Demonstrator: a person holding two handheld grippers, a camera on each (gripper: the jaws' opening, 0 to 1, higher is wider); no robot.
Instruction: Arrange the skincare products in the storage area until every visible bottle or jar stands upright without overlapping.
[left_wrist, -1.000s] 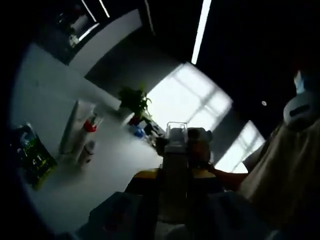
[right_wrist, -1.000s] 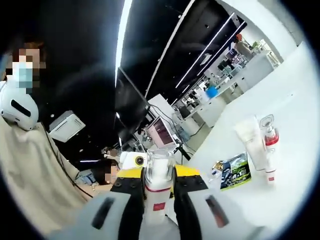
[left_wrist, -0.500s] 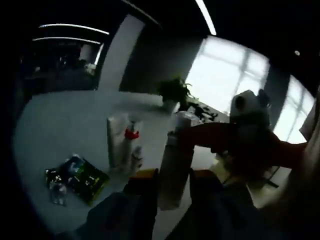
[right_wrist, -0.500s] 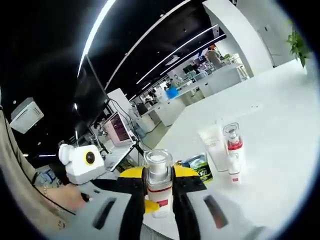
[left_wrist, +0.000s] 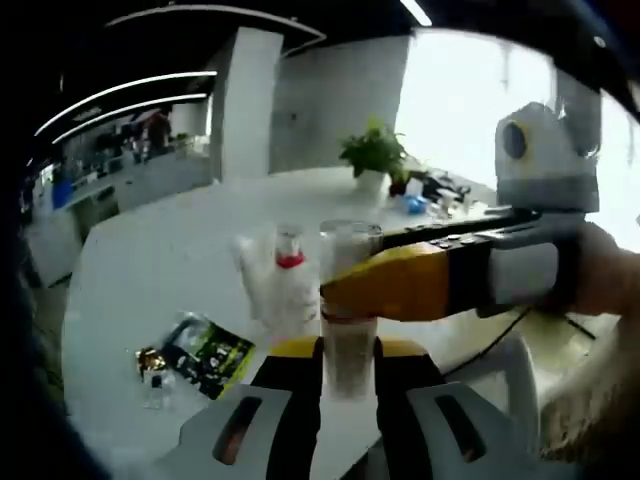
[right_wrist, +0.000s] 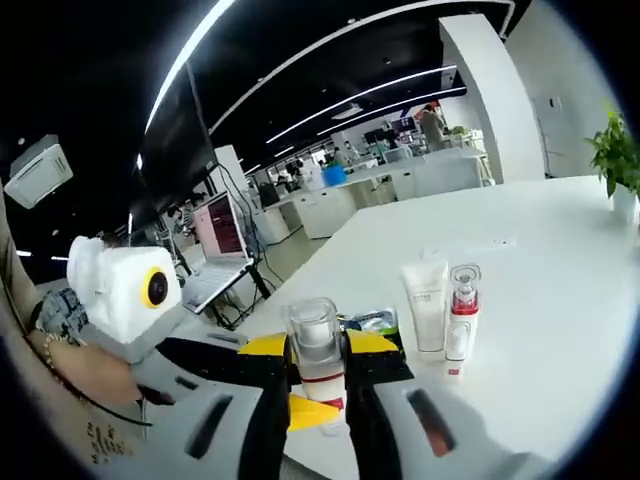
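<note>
I've got both claws on one thing: a clear bottle with a red band and see-through cap (right_wrist: 316, 352), upright between them above the white table (right_wrist: 560, 300). In the right gripper view my right claw (right_wrist: 318, 395) pinches the bottle's lower body between its yellow-tipped jaws, narrow, gripping it. The left claw (right_wrist: 300, 412) comes in from the left underneath, its yellow jaw tip touching the bottle's base. In the left gripper view the same bottle (left_wrist: 348, 300) stands between my left claw's (left_wrist: 348, 375) jaws, closed in on it, and the right claw's (left_wrist: 400, 285) yellow jaw crosses from the right at its middle, a hand (left_wrist: 605, 285) behind it.

Beyond the bottle, a white squeeze tube standing on its cap (right_wrist: 427, 305) is upright, touching a small white pump bottle with a red collar (right_wrist: 460, 315) on its right. A green foil sachet (left_wrist: 208, 355) lies flat nearby. A potted green plant (left_wrist: 372, 155) sits far across the table.
</note>
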